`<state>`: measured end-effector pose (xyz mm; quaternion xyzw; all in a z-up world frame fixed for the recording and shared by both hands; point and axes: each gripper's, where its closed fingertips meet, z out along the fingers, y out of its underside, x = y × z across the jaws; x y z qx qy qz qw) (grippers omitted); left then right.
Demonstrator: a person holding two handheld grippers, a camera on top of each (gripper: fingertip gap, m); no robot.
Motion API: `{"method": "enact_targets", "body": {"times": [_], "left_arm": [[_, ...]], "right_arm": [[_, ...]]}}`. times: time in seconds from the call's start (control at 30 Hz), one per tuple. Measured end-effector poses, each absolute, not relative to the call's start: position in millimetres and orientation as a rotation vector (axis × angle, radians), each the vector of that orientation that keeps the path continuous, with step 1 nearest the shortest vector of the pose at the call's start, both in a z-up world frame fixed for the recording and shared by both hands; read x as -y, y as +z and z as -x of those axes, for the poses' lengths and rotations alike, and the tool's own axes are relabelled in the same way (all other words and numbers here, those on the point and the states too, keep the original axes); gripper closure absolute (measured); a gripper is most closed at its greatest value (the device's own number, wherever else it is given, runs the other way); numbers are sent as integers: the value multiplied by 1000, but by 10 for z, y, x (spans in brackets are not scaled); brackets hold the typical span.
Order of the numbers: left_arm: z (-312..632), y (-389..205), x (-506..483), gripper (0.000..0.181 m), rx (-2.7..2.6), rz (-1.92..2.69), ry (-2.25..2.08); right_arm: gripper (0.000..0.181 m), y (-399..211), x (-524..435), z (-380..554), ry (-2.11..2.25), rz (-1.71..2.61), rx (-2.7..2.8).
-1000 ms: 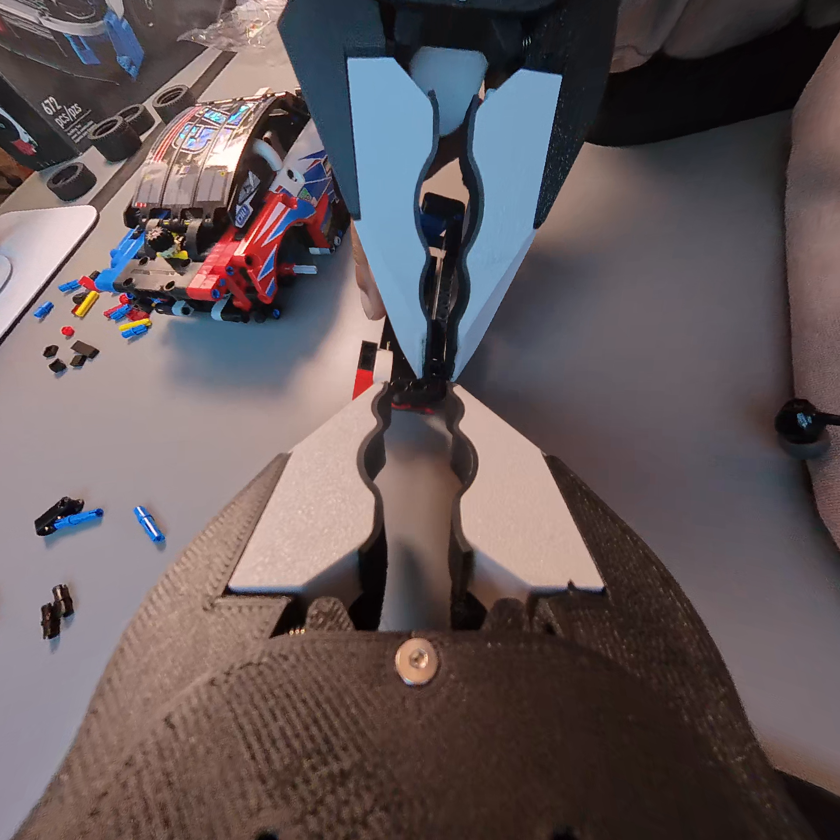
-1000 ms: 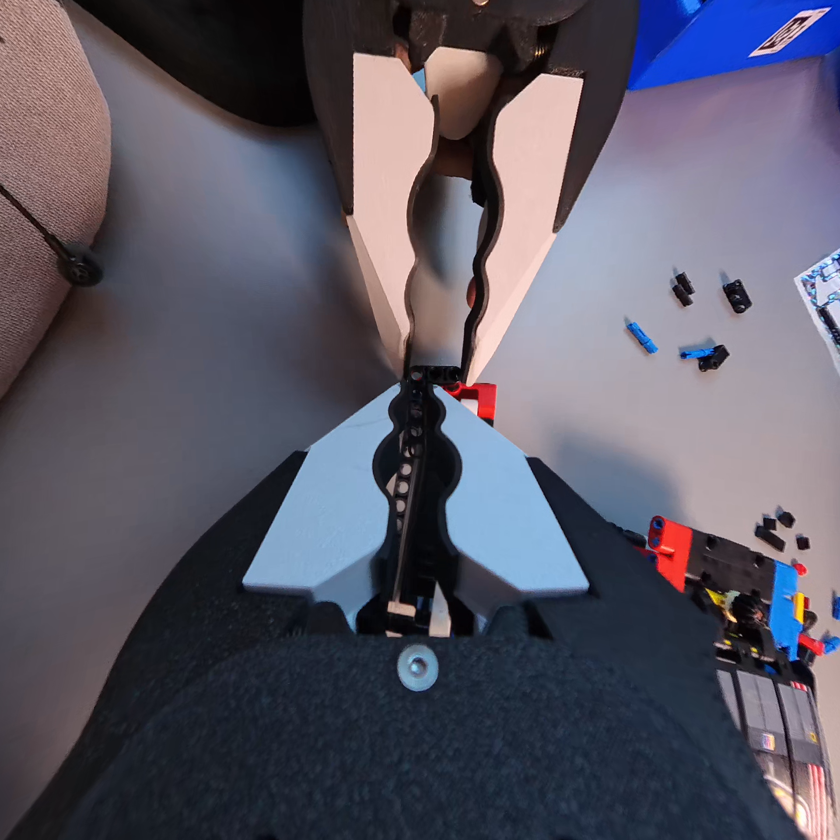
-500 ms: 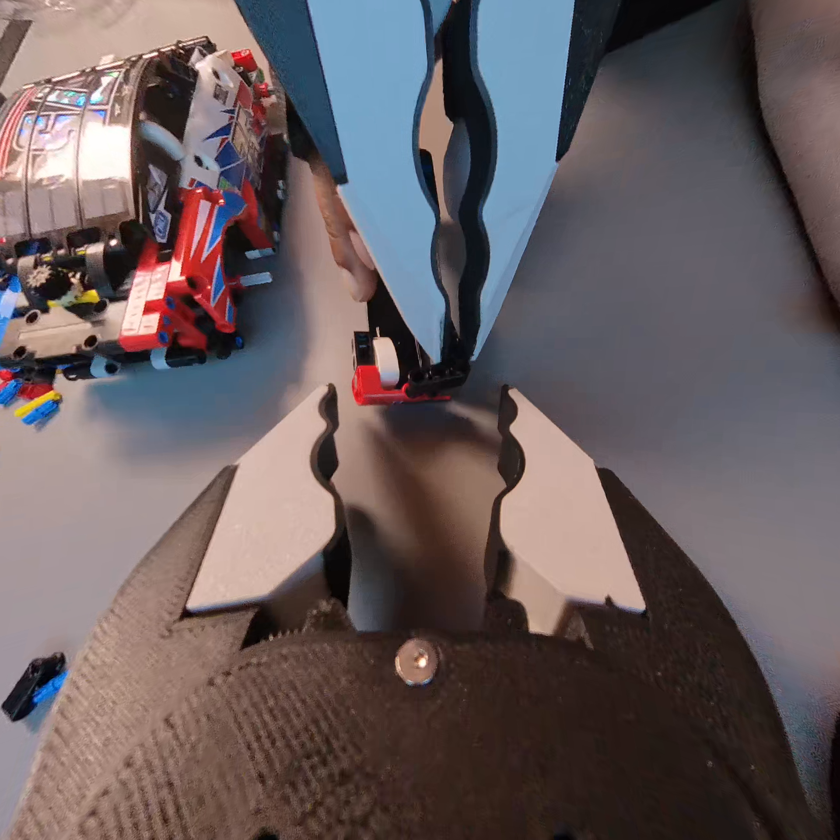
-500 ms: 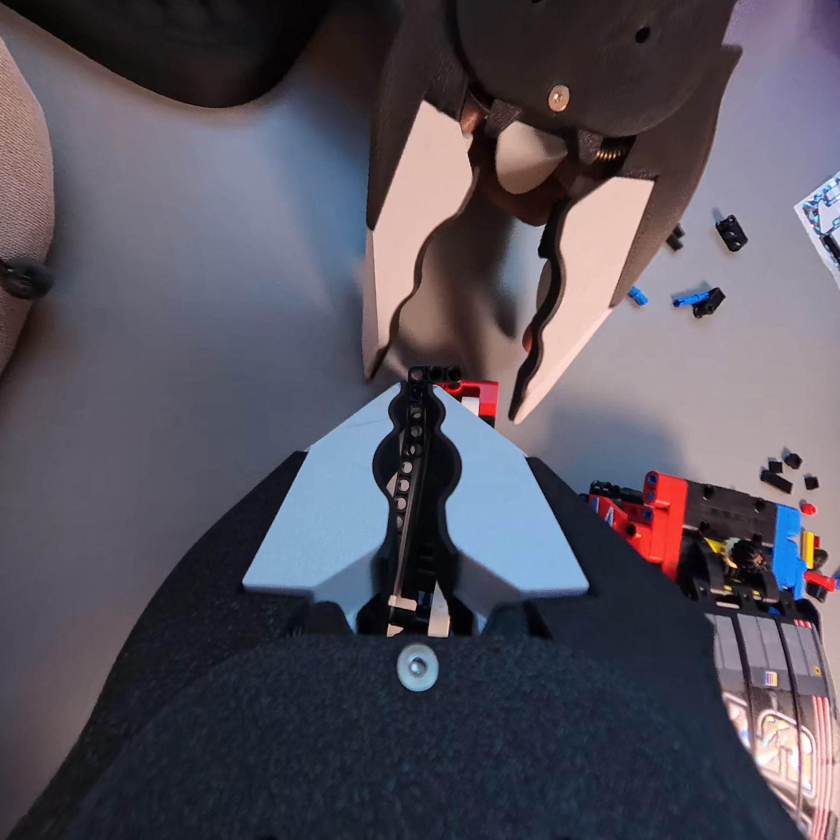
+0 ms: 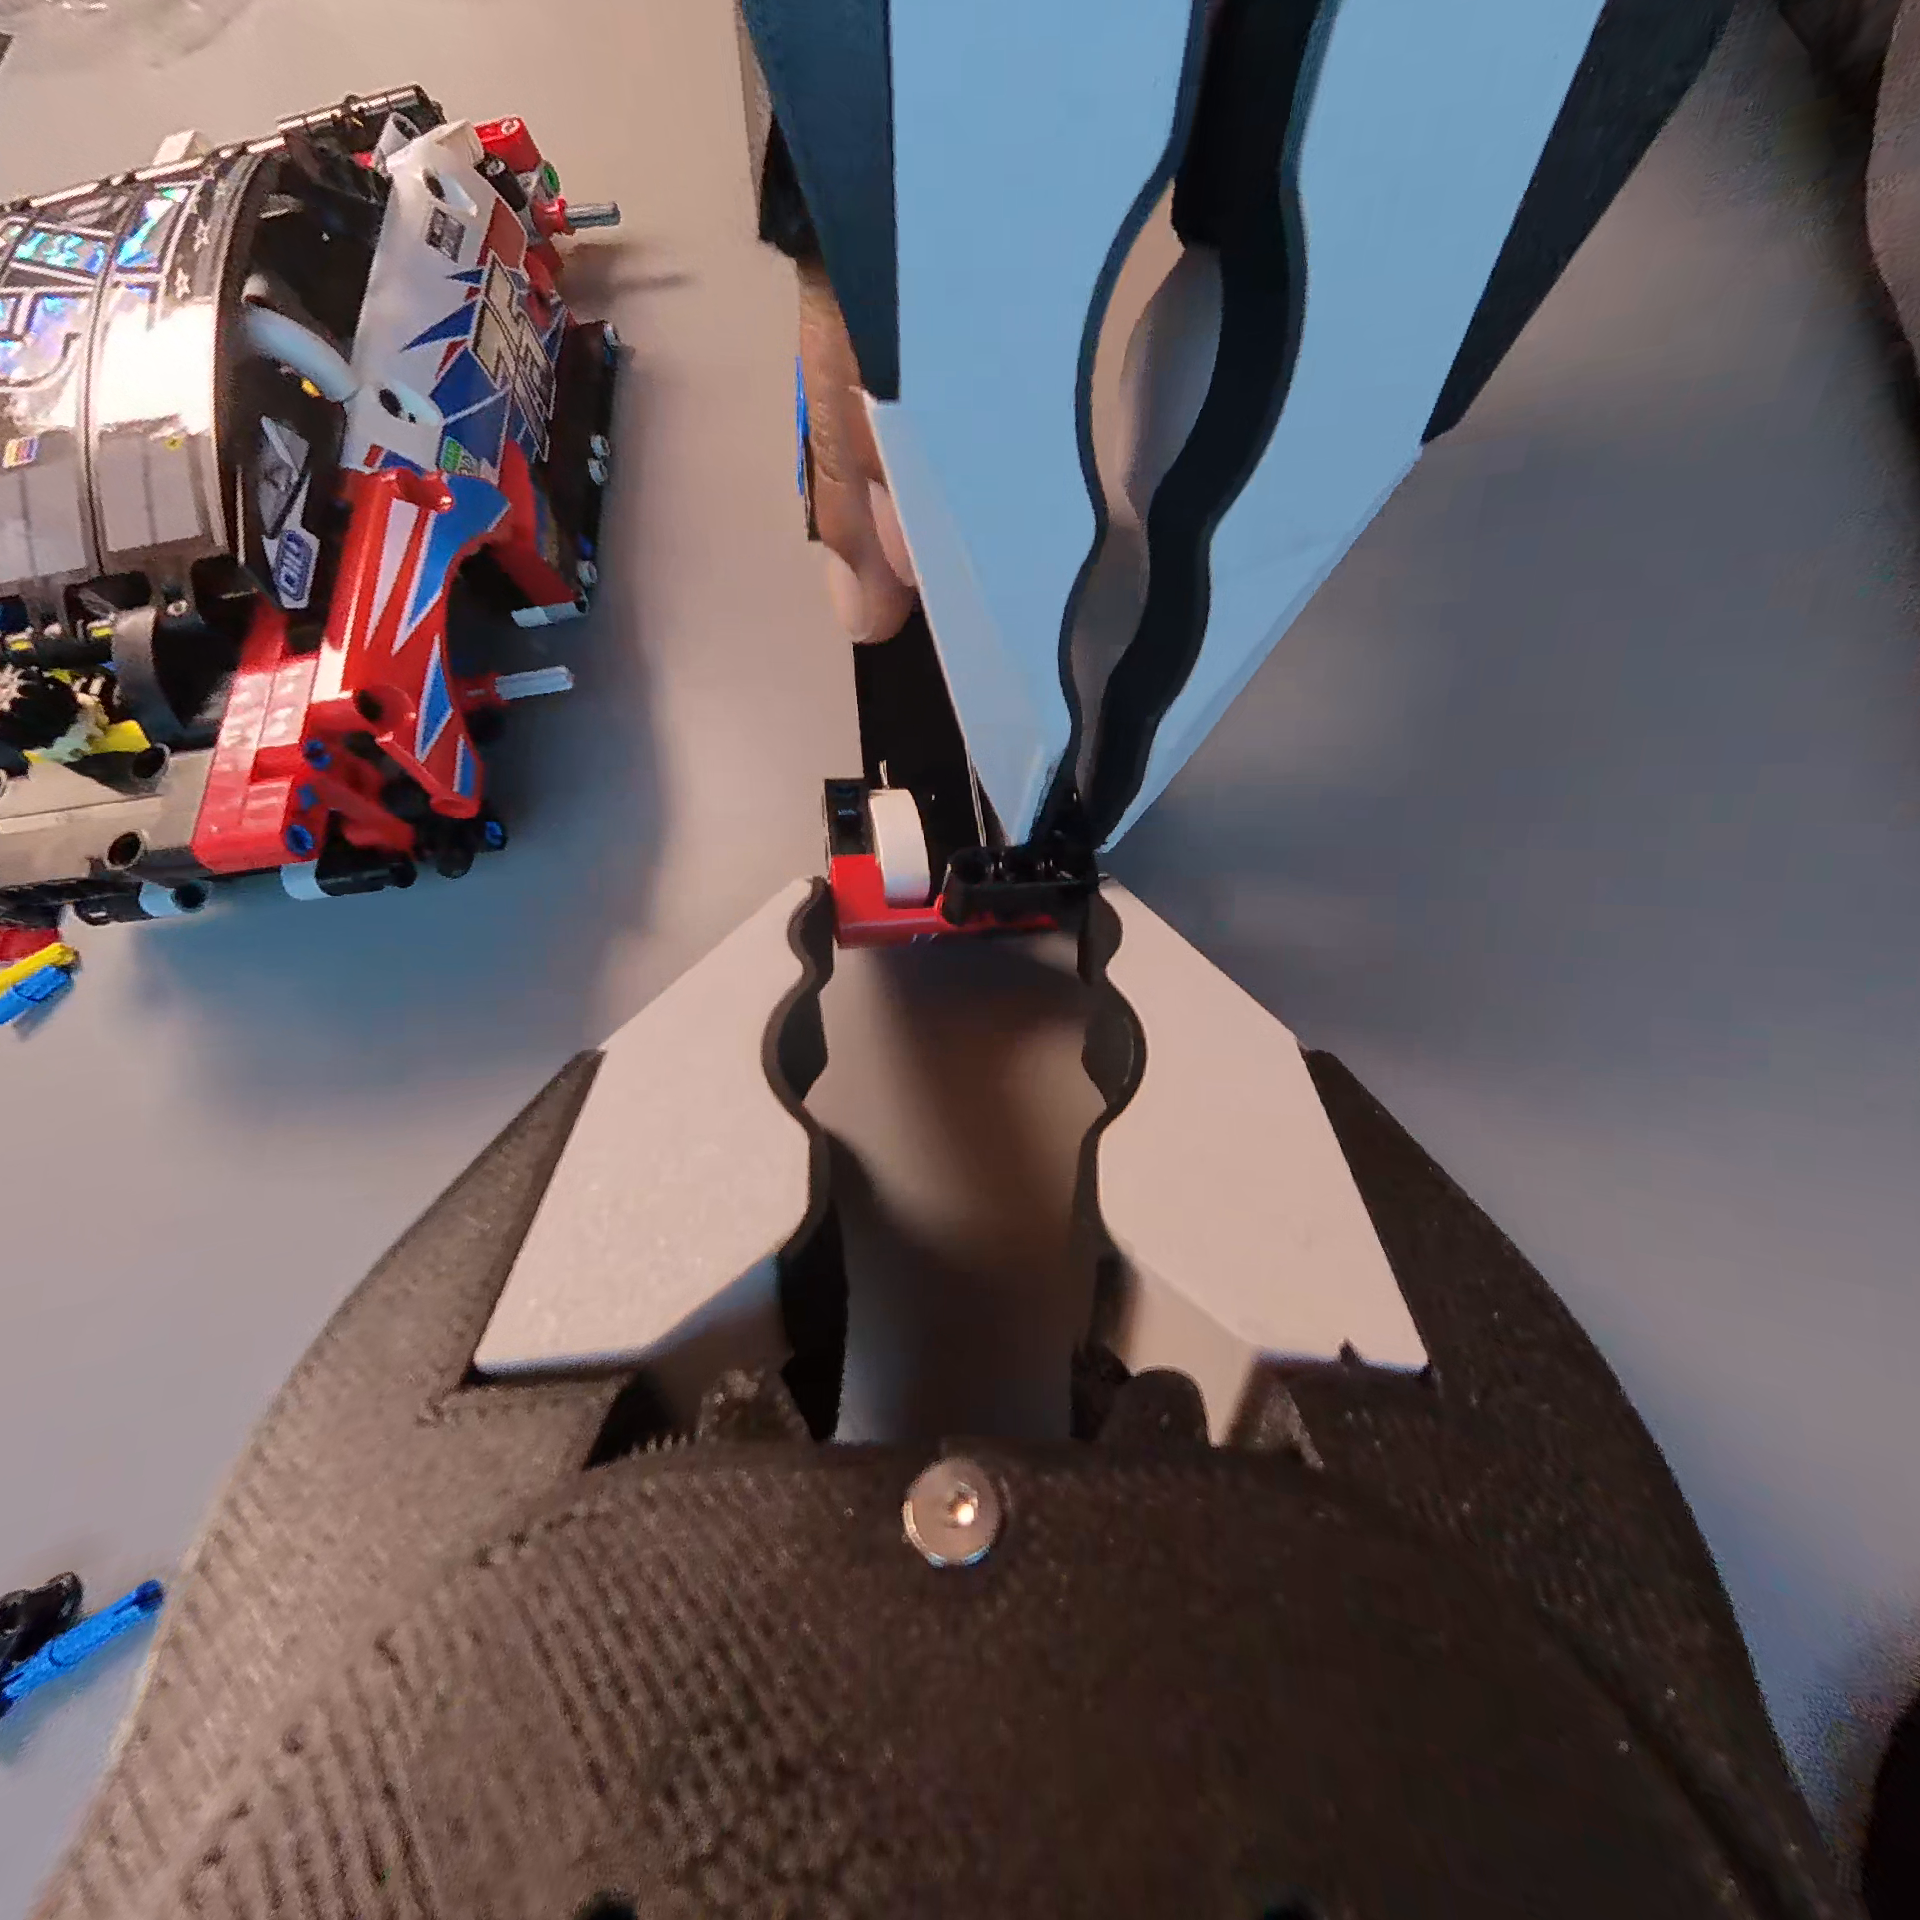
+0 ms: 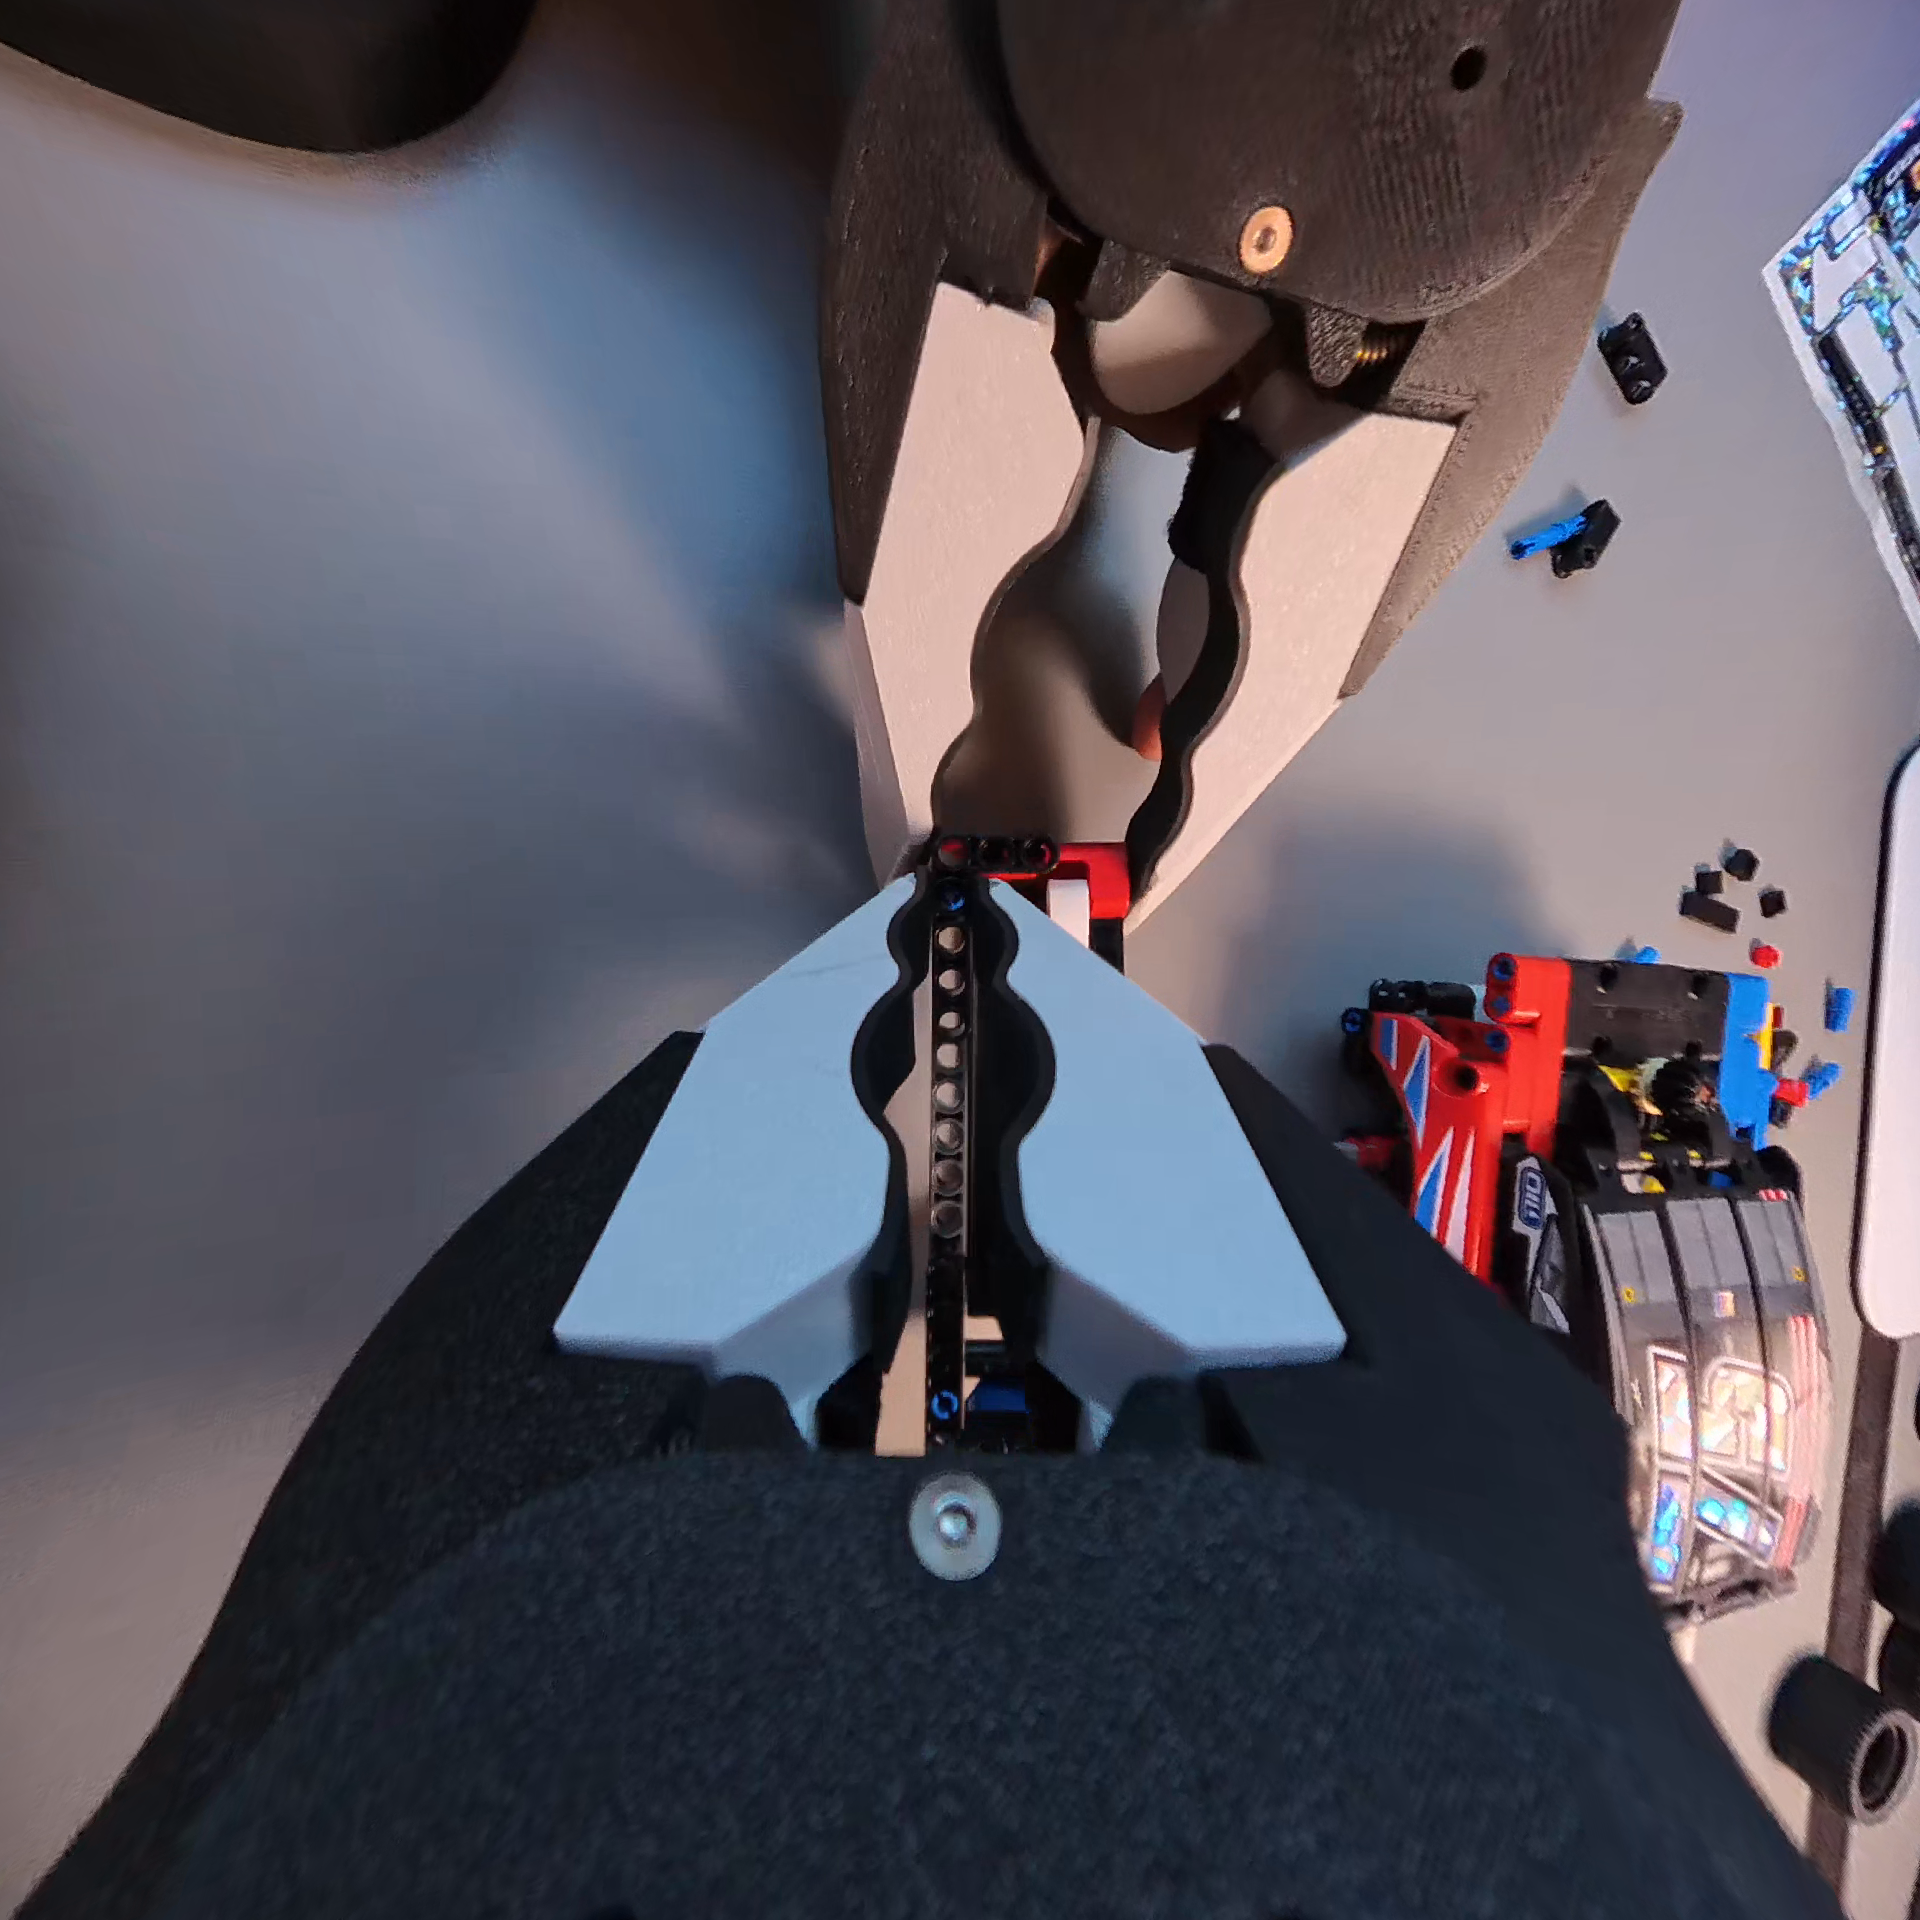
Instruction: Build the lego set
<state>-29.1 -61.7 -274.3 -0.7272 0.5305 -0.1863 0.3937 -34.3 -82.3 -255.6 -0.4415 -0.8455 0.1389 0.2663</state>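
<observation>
Subassembly (image 6: 951,1081) first: a long black holed beam with a red, white and black cluster at its far end sits clamped between the fingers of my right gripper (image 6: 951,883), running back along the slot toward the camera. In the left wrist view that same piece (image 5: 940,883) shows from the other side, its red bracket and white part poking out just at the tips of the right gripper (image 5: 1060,831), which comes down from the top of the picture. My left gripper (image 5: 956,925) has its fingers spread apart, one tip on each side of the red end; I cannot tell whether either tip is touching it. From the right wrist view the left gripper (image 6: 1023,862) points down toward me, jaws parted around the far end of the beam. A fingertip (image 5: 868,582) of the person holding the rig shows beside the right gripper. On the grey bench (image 5: 1558,831) to the left lies the partly built car (image 5: 312,499), red, blue, white and black with shiny stickered panels, well apart from the held piece. Loose small parts (image 6: 1558,535) in blue and black are scattered on the bench, and black tyres (image 6: 1839,1745) lie at the lower right edge of the right wrist view.
</observation>
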Motion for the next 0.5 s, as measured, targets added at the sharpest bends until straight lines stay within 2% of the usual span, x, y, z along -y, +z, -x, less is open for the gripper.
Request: {"method": "enact_targets", "body": {"times": [0.27, 0.5], "left_arm": [[287, -2733, 710, 135, -1332, 1833, -433], [323, -2734, 780, 127, -1354, 1833, -483]], "right_arm": [[177, -2572, 912, 323, 217, 1196, 2319], [177, -2586, 949, 363, 160, 1162, 2385]]}}
